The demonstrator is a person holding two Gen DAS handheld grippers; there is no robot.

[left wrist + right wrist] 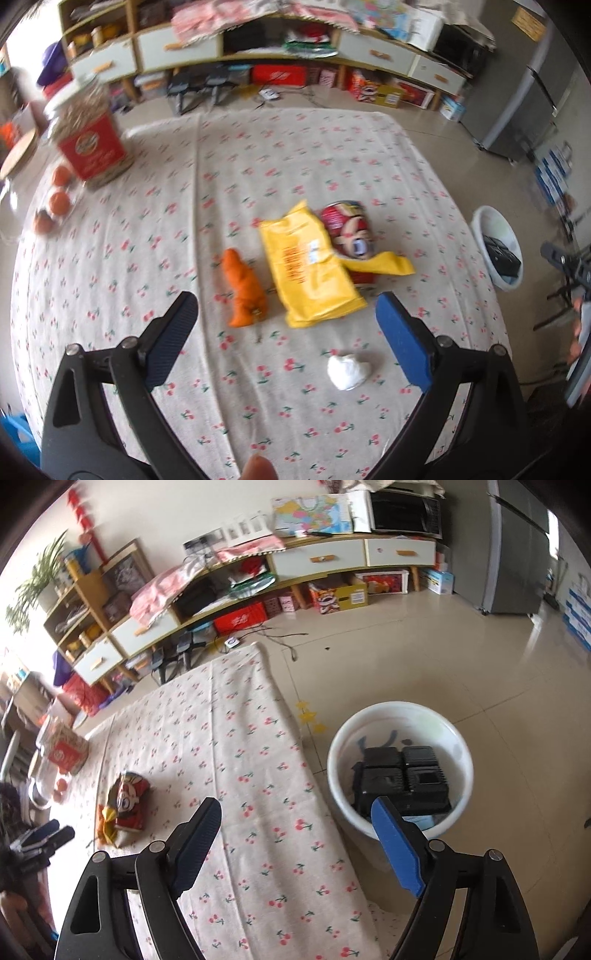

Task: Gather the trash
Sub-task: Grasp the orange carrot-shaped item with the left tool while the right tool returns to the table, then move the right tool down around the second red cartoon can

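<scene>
Left gripper (286, 314) hovers wide open, empty, above the crumpled white paper ball (348, 370) at lower centre; right gripper (295, 818) gapes empty beside the white plastic bin (400, 716). Thin paper could squirt free.

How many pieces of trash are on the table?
4: an orange wrapper left, a yellow bag beside it, a red snack bag partly under the yellow one, and a white paper ball nearest. More may be hidden underneath.
</scene>
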